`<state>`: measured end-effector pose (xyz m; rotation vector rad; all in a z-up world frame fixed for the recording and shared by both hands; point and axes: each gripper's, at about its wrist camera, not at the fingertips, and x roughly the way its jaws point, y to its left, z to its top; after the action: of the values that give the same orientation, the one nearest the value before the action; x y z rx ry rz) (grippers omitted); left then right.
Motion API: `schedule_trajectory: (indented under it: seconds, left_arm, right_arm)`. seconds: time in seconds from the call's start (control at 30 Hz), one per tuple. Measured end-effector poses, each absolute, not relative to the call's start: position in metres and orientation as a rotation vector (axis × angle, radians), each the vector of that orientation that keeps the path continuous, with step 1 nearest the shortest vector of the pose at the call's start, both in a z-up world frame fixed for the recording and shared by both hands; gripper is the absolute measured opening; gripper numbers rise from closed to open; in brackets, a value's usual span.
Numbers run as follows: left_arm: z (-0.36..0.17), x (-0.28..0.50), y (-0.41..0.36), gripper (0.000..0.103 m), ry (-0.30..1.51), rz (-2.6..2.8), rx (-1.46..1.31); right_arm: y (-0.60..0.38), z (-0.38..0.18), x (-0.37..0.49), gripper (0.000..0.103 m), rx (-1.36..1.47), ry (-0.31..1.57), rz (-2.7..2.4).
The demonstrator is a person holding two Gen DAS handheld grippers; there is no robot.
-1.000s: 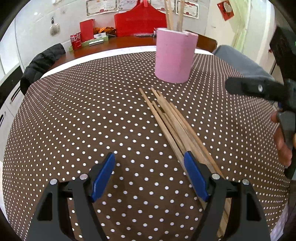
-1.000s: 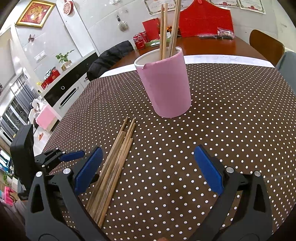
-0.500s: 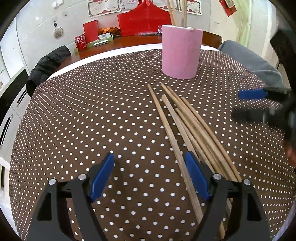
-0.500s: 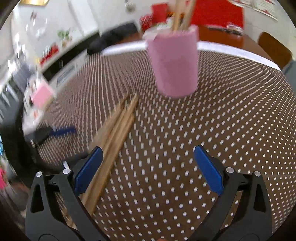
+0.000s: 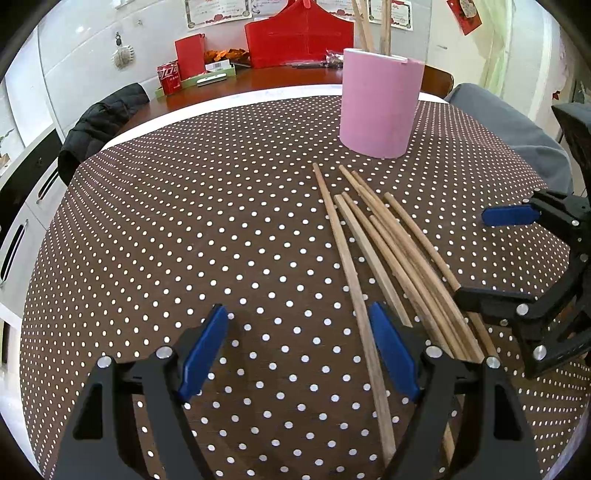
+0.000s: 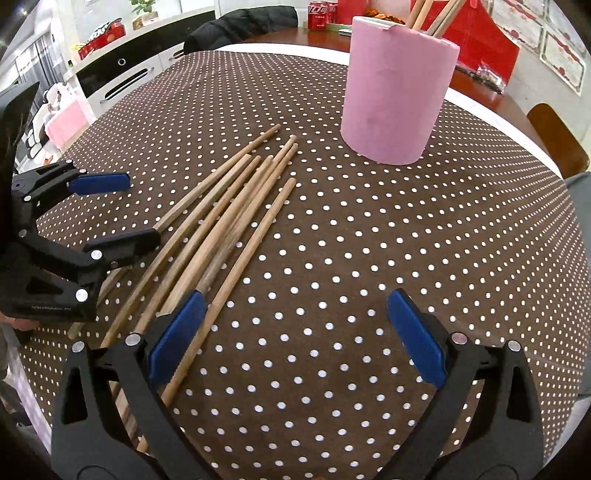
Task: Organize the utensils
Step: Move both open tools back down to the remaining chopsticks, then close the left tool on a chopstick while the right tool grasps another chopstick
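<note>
Several wooden chopsticks (image 5: pixel 388 251) (image 6: pixel 229 221) lie fanned out on the brown dotted tablecloth, in front of a pink cup (image 5: pixel 380 103) (image 6: pixel 395 92). A few more chopsticks (image 5: pixel 365 26) (image 6: pixel 439 18) stand in the cup. My left gripper (image 5: pixel 299 350) is open low over the cloth, and one stick runs between its jaws close to the right pad. My right gripper (image 6: pixel 297 334) is open too, its left pad beside the outermost stick, gripping nothing. Each view shows the other gripper (image 5: pixel 498 256) (image 6: pixel 110 213) at the far side of the bundle.
Behind the dotted cloth lies a wooden table with a red box (image 5: pixel 299 37) and a cola can (image 5: pixel 169 77). A black jacket (image 5: pixel 99 125) hangs on a chair at the left, and a grey seat (image 5: pixel 509 129) is at the right. Cabinets (image 6: pixel 122 74) line the wall.
My right gripper has rolled, sunk and swung in toward the chopsticks. The sticks now look more fanned out than a second ago. The left gripper has hardly moved.
</note>
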<state>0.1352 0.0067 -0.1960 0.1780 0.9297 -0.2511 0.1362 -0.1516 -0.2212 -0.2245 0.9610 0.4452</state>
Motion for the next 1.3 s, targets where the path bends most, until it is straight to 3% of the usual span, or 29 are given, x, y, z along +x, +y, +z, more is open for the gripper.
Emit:
schedule_trajectory:
  seconds: [0.1, 0.17, 0.2, 0.3, 0.53, 0.57, 0.6, 0.63, 0.67, 0.7, 0.8, 1.3]
  left_arm:
    - [-0.196, 0.135, 0.006, 0.078, 0.924, -0.249, 0.187]
    - [-0.196, 0.137, 0.004, 0.078, 0.92, -0.248, 0.194]
    - [-0.196, 0.138, 0.003, 0.078, 0.916, -0.249, 0.201]
    - [-0.195, 0.148, 0.0, 0.078, 0.927, -0.252, 0.215]
    - [-0.189, 0.182, -0.015, 0.078, 0.983, -0.273, 0.322]
    - [-0.189, 0.186, -0.016, 0.068, 0.989, -0.287, 0.319]
    - [-0.188, 0.189, -0.017, 0.049, 1.004, -0.324, 0.299]
    - [-0.186, 0.193, -0.019, 0.037, 1.032, -0.376, 0.267]
    - [-0.184, 0.195, -0.023, 0.016, 1.038, -0.391, 0.271]
    - [-0.184, 0.195, -0.025, 0.008, 1.032, -0.384, 0.284]
    - [-0.184, 0.193, -0.023, 0.006, 1.013, -0.373, 0.243]
    - [-0.139, 0.177, 0.023, 0.006, 0.728, -0.286, -0.063]
  right_arm:
    - [-0.142, -0.221, 0.137, 0.097, -0.247, 0.942, 0.404]
    - [-0.138, -0.218, 0.14, 0.089, -0.248, 0.93, 0.375]
    - [-0.137, -0.217, 0.143, 0.075, -0.229, 0.928, 0.377]
    - [-0.14, -0.212, 0.148, 0.047, -0.186, 0.915, 0.361]
    - [-0.137, -0.213, 0.155, 0.044, -0.154, 0.9, 0.361]
    - [-0.133, -0.214, 0.155, 0.041, -0.163, 0.895, 0.359]
    - [-0.128, -0.214, 0.154, 0.031, -0.186, 0.881, 0.363]
    - [-0.123, -0.214, 0.154, 0.021, -0.194, 0.876, 0.375]
    - [-0.121, -0.214, 0.153, 0.014, -0.197, 0.875, 0.39]
    - [-0.119, -0.214, 0.151, 0.011, -0.199, 0.874, 0.397]
    - [-0.127, -0.215, 0.152, 0.006, -0.14, 0.877, 0.432]
    - [-0.198, -0.176, 0.147, 0.006, 0.196, 0.675, 0.517]
